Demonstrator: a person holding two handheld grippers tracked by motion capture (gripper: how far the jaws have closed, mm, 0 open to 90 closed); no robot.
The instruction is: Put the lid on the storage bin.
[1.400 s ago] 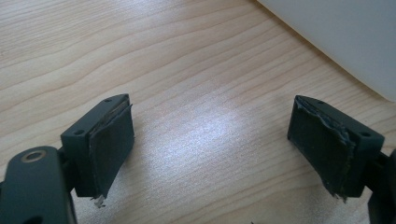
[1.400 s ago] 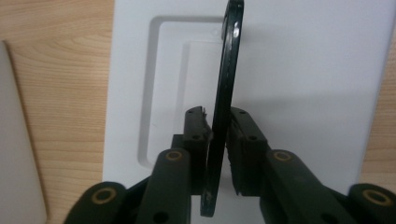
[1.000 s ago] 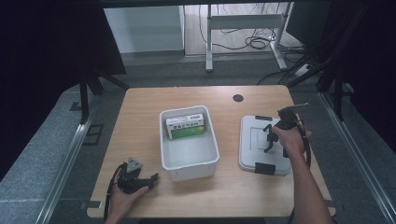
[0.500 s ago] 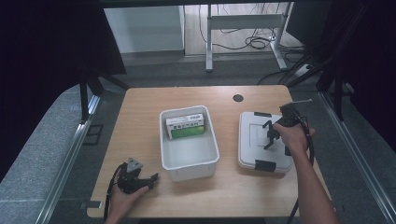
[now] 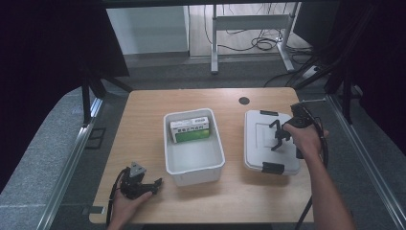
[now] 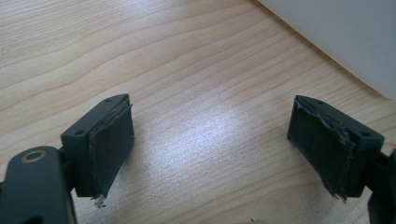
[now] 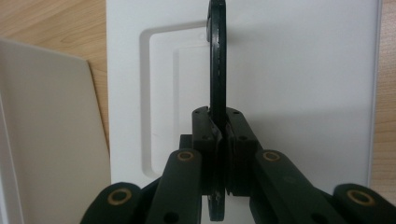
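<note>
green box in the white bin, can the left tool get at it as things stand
Probably yes: the bin is open-topped, the green box lies uncovered at its far end, and the left tool is open and empty beside it.

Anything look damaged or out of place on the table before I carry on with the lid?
The left gripper has frayed pads: their edges are torn and peeling off the open jaws. Otherwise nothing stands out: the lid lies flat, its handle clamped by the right gripper.

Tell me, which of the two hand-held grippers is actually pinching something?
The right gripper, over the white lid. Its jaws are shut on the lid's black handle. The left gripper, beside the white bin, stands open over bare table.
</note>
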